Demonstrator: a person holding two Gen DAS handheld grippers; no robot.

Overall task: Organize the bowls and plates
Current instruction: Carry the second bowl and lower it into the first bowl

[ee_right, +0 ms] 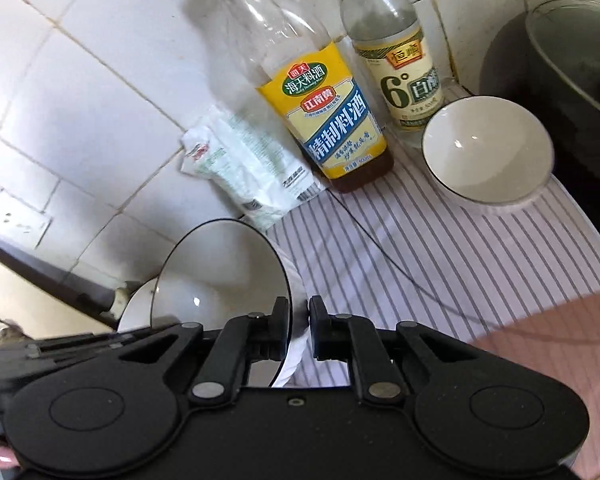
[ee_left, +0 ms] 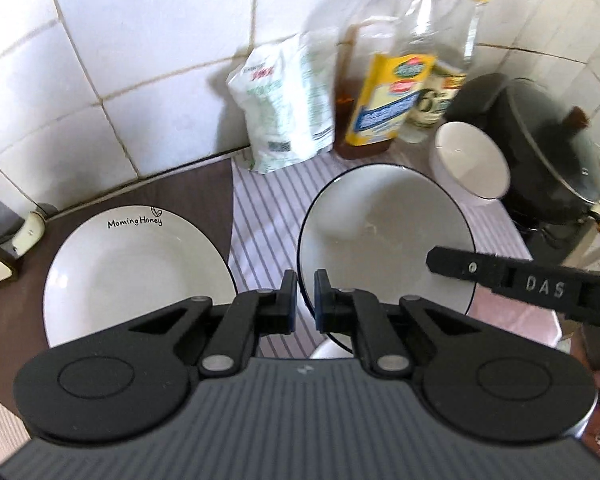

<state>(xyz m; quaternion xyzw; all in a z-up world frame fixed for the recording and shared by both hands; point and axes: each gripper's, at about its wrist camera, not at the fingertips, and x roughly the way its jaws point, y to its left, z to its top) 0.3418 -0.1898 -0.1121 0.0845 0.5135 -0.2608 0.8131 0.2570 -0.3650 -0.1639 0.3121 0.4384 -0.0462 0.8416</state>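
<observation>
Plates are what we handle here: the black-rimmed plate (ee_left: 384,236) hangs tilted over the striped cloth (ee_right: 440,248), pinched at its near edge from both sides. Our left gripper (ee_left: 305,300) has its jaws nearly together across the plate's left rim, and our right gripper (ee_right: 299,330) is clamped on the opposite rim, so the plate stands almost edge-on in the right wrist view. Left of this plate lies the white "Morning Honey" plate (ee_left: 136,272) on the dark counter; behind the plate stands a small white bowl (ee_right: 486,152), touching or just beside the vinegar bottle (ee_right: 396,64). The cooking wine bottle (ee_right: 320,100) and a salt bag (ee_right: 244,164) stand behind the plate against the tiled wall.

We judge the risks thus: glazed rim held only by narrow pads may slip and drop onto the cloth or onto something white partly hidden beneath it; if our two hands pull unevenly the plate may twist free; swinging it backward could knock the bottles, and swinging left too low could chip the lettered plate
</observation>
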